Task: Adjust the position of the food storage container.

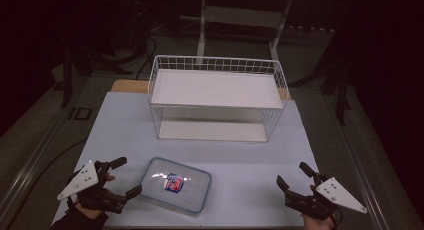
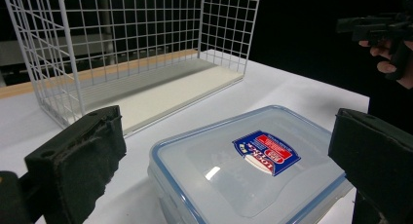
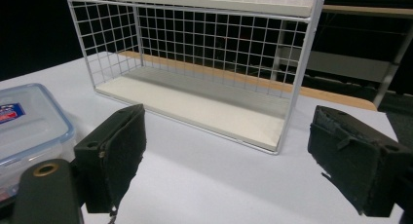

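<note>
A clear plastic food container (image 1: 175,185) with a blue-rimmed lid and a red and blue label lies flat near the table's front edge; it also appears close up (image 2: 248,165) and at the left edge (image 3: 24,126). My left gripper (image 1: 121,177) stands open just left of the container, its jaws wide on either side of it and touching nothing (image 2: 229,160). At the front right, my right gripper (image 1: 295,174) is open and empty (image 3: 229,156), well apart from the container.
A white wire shelf rack (image 1: 217,97) with a white upper and lower board stands at the middle back of the pale blue table (image 1: 250,155), its open side facing me. The surroundings beyond the table are dark.
</note>
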`<action>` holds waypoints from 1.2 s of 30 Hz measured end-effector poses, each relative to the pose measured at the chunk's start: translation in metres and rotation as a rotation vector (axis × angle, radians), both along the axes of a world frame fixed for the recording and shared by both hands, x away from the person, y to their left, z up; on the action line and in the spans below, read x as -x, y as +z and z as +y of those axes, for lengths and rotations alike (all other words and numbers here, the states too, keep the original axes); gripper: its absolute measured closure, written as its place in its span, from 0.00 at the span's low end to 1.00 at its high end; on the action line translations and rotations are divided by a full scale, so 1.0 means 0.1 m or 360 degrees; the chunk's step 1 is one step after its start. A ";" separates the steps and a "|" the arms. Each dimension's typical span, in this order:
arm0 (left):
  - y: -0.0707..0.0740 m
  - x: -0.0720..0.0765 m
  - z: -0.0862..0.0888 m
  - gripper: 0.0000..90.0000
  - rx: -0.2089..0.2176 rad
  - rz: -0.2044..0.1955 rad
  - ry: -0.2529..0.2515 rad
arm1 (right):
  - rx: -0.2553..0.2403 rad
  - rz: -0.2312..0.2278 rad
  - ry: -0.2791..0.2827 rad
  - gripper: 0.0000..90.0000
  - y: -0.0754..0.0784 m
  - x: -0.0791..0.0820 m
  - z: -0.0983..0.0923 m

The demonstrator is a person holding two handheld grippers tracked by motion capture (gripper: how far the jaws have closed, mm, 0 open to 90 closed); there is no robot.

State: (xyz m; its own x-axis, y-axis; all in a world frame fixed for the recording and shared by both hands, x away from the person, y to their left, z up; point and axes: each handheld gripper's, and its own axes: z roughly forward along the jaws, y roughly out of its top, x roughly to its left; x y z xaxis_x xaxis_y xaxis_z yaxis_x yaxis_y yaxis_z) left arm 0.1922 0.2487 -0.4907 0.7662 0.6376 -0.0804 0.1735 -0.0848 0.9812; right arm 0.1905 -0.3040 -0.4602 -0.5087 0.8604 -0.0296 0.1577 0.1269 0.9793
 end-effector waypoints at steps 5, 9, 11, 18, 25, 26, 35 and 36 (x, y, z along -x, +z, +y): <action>0.01 0.00 -0.01 0.00 0.0002 -0.0009 -0.0006 | 0.0001 0.0000 0.0012 0.15 0.00 0.00 0.01; 0.03 0.01 0.00 0.00 0.0021 -0.0016 -0.0008 | 0.0001 -0.0009 0.0048 0.15 0.03 0.01 0.05; 0.03 0.02 0.00 0.00 0.0021 -0.0023 -0.0003 | -0.0009 -0.0006 0.0065 0.14 0.04 0.02 0.08; 0.04 0.01 0.02 0.00 -0.0049 -0.0008 -0.0023 | 0.0024 -0.0010 0.0134 0.14 0.08 0.04 0.22; 0.11 -0.05 0.15 0.06 -0.0196 0.0137 -0.0044 | 0.0014 -0.0008 0.0132 0.14 0.07 0.04 0.24; 0.11 -0.06 0.17 0.12 -0.0224 0.0147 -0.0043 | 0.0012 -0.0014 0.0135 0.14 0.07 0.05 0.24; -0.14 -0.18 0.29 0.68 -0.0468 0.0375 -0.0082 | 0.0010 -0.0020 0.0147 0.14 0.07 0.05 0.24; -0.17 -0.18 0.27 0.68 -0.0503 0.0400 -0.0093 | 0.0010 -0.0016 0.0148 0.14 0.07 0.05 0.24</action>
